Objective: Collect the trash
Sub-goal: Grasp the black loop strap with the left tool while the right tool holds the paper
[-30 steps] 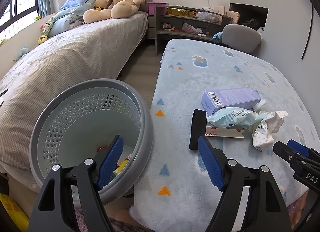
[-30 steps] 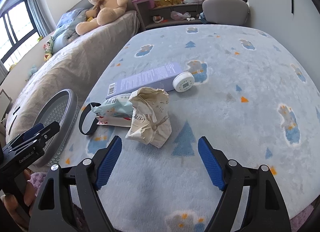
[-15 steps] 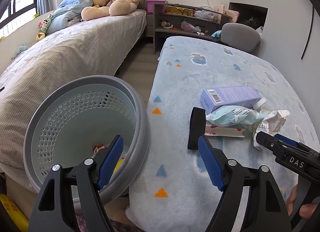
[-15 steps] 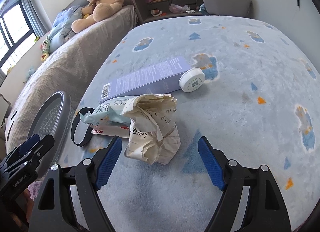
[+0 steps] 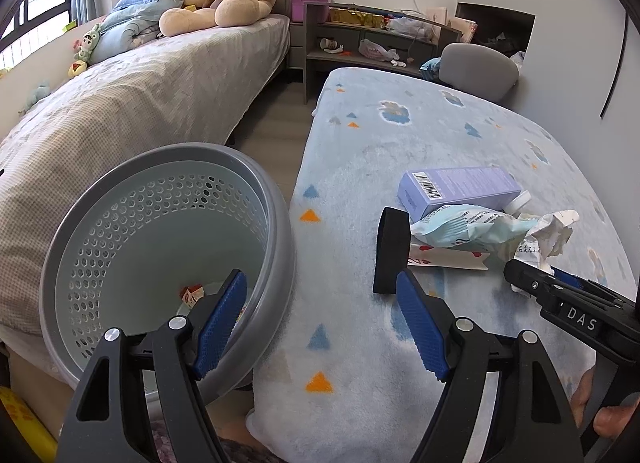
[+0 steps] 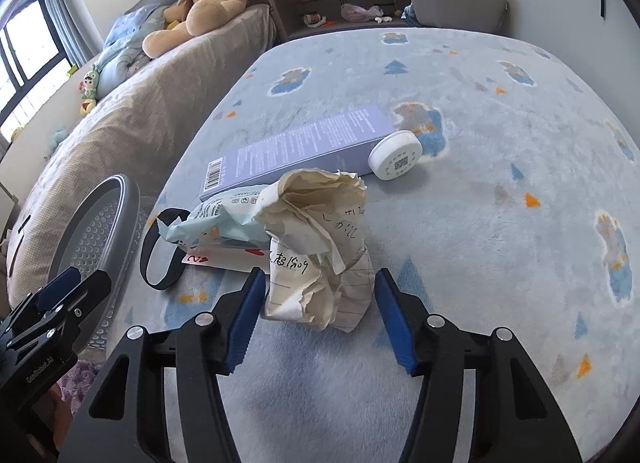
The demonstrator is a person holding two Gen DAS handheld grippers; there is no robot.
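The right gripper has just been closing around the crumpled paper, its pads touching or nearly touching it on the rug. Behind lie a wrapper, box and cap. The left gripper hangs open beside the bin.
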